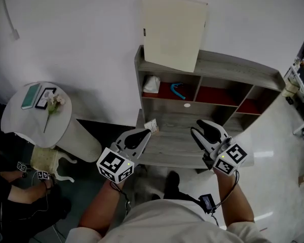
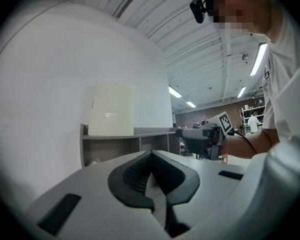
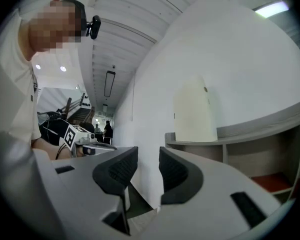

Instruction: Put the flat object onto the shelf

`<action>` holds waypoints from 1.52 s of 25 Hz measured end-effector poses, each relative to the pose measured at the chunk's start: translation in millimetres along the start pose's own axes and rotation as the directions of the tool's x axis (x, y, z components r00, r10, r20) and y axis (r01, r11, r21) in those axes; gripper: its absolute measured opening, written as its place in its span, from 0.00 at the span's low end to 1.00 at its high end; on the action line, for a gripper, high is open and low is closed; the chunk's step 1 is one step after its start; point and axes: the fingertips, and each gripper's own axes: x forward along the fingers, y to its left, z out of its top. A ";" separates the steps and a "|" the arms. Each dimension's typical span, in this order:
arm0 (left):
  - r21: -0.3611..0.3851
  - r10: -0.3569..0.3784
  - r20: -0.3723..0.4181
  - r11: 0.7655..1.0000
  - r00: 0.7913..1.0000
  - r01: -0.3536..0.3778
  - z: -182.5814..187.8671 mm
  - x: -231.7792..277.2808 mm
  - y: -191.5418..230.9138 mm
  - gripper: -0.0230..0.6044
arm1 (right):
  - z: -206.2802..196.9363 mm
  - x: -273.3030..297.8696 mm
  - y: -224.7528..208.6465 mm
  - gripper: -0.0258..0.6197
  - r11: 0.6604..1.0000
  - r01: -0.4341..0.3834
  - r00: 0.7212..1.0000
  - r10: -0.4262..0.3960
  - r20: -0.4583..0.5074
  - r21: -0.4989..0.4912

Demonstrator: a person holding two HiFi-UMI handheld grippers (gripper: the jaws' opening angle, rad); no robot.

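Both sit empty short of the shelf (image 1: 233,67): left tongs (image 1: 142,136) clenched on nothing, right tongs (image 1: 203,127) slightly parted. The board (image 1: 173,32) already stands on the shelf top, so placing looks done; next I'd only pull clear.

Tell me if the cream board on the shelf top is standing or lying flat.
Standing: the board rests on its lower edge on top of the shelf, upright before the white wall.

Cream flat board (image 1: 173,32) standing on a grey wooden shelf (image 1: 233,67).
The plain, round-cornered board stands upright at the left end of the shelf's top; open compartments lie below.
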 end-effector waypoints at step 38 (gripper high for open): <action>-0.018 0.085 -0.024 0.996 0.996 -0.085 -32.1 -4.7 -240.0 0.06 | -58.5 -220.9 56.7 0.07 0.987 -0.155 0.981 0.150 -0.123 -0.034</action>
